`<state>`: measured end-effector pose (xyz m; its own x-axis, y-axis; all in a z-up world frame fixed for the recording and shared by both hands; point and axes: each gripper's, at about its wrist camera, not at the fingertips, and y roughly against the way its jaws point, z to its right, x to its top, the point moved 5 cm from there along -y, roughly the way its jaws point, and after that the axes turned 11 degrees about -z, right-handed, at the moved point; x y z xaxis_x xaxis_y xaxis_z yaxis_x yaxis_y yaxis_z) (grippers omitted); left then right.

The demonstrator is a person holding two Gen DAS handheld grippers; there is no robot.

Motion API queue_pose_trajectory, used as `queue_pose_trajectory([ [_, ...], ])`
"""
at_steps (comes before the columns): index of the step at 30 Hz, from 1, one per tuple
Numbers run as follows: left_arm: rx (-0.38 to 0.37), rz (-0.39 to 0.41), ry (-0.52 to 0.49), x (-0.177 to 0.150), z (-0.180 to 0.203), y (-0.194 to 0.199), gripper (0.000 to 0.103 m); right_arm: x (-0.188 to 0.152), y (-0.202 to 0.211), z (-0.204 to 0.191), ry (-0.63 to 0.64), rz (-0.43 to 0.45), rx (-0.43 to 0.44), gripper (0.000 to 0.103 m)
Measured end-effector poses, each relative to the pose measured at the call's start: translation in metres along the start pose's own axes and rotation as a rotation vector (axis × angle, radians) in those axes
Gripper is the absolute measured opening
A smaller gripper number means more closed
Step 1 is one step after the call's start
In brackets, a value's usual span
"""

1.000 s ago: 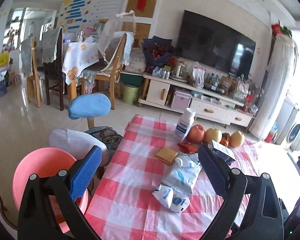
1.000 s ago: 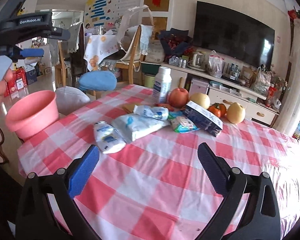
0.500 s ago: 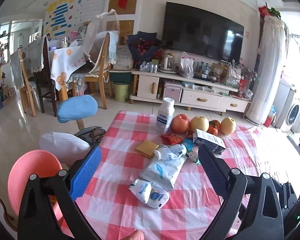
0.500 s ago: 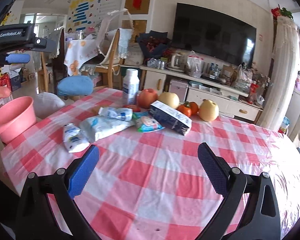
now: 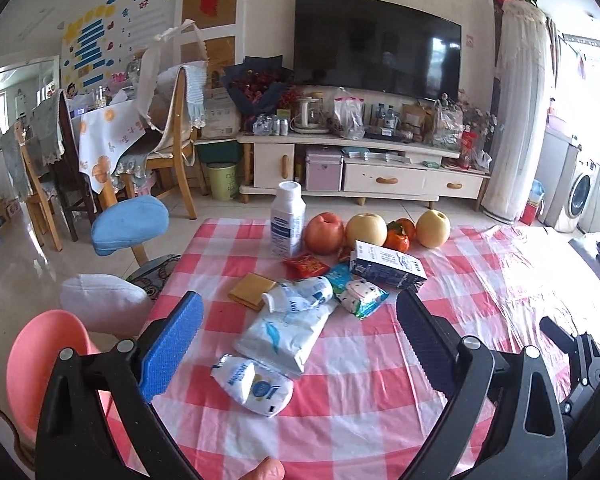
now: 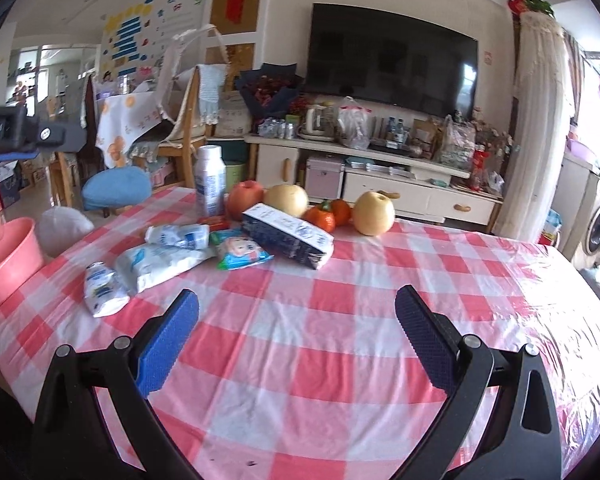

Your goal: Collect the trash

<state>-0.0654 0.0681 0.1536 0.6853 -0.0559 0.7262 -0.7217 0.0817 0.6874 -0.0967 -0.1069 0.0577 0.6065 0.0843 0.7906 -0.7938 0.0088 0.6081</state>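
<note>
Trash lies on the red-checked table (image 5: 340, 420): a small white pouch (image 5: 254, 384), a large white wrapper (image 5: 286, 328), a crumpled pouch (image 5: 300, 292), a green snack packet (image 5: 360, 296), a dark blue carton (image 5: 386, 266), a red packet (image 5: 306, 264) and a yellow square (image 5: 252, 290). My left gripper (image 5: 298, 300) hovers open above the near pouch and wrapper, holding nothing. My right gripper (image 6: 296, 296) is open over bare cloth, to the right of the pouch (image 6: 102, 286), wrapper (image 6: 160, 262) and carton (image 6: 288, 236). A pink basin (image 5: 40, 364) stands off the table's left edge.
A white bottle (image 5: 286, 224), an apple (image 5: 324, 234), two pears and some oranges stand behind the trash. Stools (image 5: 130, 224) and chairs are left of the table. A TV cabinet (image 5: 360, 168) lines the far wall. A fingertip (image 5: 266, 470) shows at the bottom edge.
Both views have swung to the right, so the trash now sits more to the left in the right wrist view and centred in the left one. Both grippers stay open.
</note>
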Motion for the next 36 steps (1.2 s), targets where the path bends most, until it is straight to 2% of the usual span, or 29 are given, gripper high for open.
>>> queue_pose_trajectory([
  [7,-0.037,-0.042,-0.011,0.003,0.021,-0.016,0.096,-0.002,-0.013,0.027,-0.097,-0.051,0.027,0.099],
  [13,-0.026,-0.131,-0.022,0.012,0.031,-0.048,0.096,-0.001,-0.035,0.043,-0.168,-0.112,0.055,0.099],
  [19,-0.014,-0.212,0.036,0.031,0.024,-0.096,0.096,0.007,-0.066,0.074,-0.289,-0.168,0.102,0.099],
  [21,0.002,-0.227,0.038,0.039,0.02,-0.114,0.096,0.012,-0.078,0.083,-0.326,-0.169,0.151,0.099],
  [27,0.001,-0.28,0.112,0.058,0.006,-0.171,0.096,0.032,-0.119,0.094,-0.349,-0.173,0.239,0.099],
  [29,0.013,-0.305,0.117,0.064,0.005,-0.192,0.094,0.041,-0.131,0.092,-0.326,-0.167,0.251,0.097],
  [30,0.018,-0.314,0.116,0.068,0.004,-0.202,0.087,0.047,-0.136,0.091,-0.316,-0.165,0.261,0.092],
  [31,0.022,-0.32,0.116,0.069,0.004,-0.207,0.084,0.053,-0.142,0.089,-0.307,-0.16,0.287,0.081],
  [33,0.028,-0.337,0.12,0.074,0.004,-0.224,0.081,0.065,-0.151,0.086,-0.293,-0.157,0.318,0.073],
  [36,0.033,-0.354,0.121,0.079,0.005,-0.246,0.081,0.082,-0.162,0.078,-0.247,-0.146,0.346,0.073],
])
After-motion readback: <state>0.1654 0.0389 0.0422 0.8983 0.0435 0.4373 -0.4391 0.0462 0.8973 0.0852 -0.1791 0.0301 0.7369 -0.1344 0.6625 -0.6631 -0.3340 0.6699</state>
